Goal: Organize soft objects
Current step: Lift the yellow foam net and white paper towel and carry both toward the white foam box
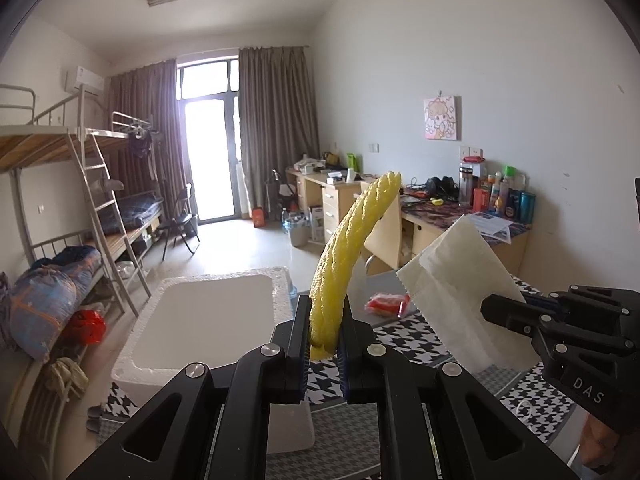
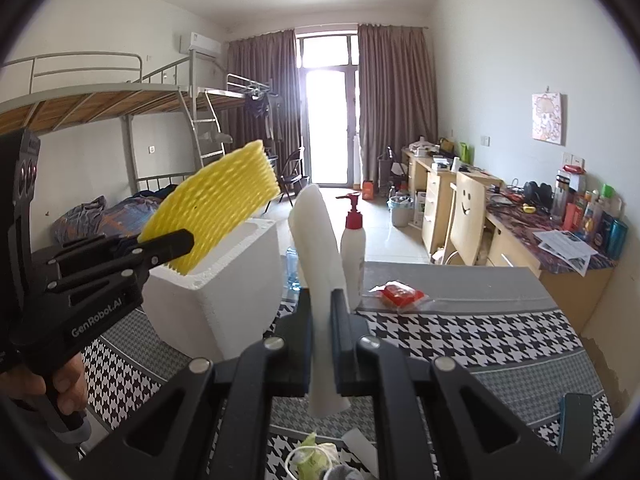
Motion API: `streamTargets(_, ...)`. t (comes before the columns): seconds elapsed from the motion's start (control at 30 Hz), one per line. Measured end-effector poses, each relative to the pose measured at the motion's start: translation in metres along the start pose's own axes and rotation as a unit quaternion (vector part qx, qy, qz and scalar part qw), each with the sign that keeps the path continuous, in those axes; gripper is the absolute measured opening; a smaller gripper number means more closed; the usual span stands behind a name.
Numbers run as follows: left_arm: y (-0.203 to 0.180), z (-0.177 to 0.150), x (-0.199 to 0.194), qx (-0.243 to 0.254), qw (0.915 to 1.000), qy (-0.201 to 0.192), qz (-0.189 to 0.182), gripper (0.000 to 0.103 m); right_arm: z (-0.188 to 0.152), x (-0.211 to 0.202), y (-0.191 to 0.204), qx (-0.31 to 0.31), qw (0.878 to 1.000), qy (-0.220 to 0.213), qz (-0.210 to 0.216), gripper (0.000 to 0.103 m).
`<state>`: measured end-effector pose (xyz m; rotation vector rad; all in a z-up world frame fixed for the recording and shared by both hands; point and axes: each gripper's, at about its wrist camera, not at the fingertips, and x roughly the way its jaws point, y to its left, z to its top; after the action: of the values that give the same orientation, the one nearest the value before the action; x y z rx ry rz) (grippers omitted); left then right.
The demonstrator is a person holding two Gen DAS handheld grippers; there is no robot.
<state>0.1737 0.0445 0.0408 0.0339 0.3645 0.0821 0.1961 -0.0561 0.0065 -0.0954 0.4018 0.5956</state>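
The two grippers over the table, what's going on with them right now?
A person holds a gripper in each hand above the houndstooth tablecloth. The left gripper is shut on a yellow foam net sleeve, and the right gripper is shut on a folded white sheet. Both pieces are held up in the air beside the open white foam box; neither is in it.

On inspection I found two legible markings, both on my own tools. My right gripper (image 1: 486, 307) bore the raised letters "DAS" on its black body, seen from my left wrist. My left gripper (image 2: 191, 240) carried "GenRobot.AI" in pale lettering along its black side, just left of the white foam box (image 2: 224, 300). Print on the bottles and papers beyond the box was too small to read.
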Motion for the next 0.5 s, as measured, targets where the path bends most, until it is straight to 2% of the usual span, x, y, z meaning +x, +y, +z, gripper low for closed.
streamTargets(0.5,0.016,0.013,0.0,-0.012,0.9987,-0.013,0.048,0.012,0.017,0.008,0.017,-0.011,1.0,-0.011,0.024,0.011)
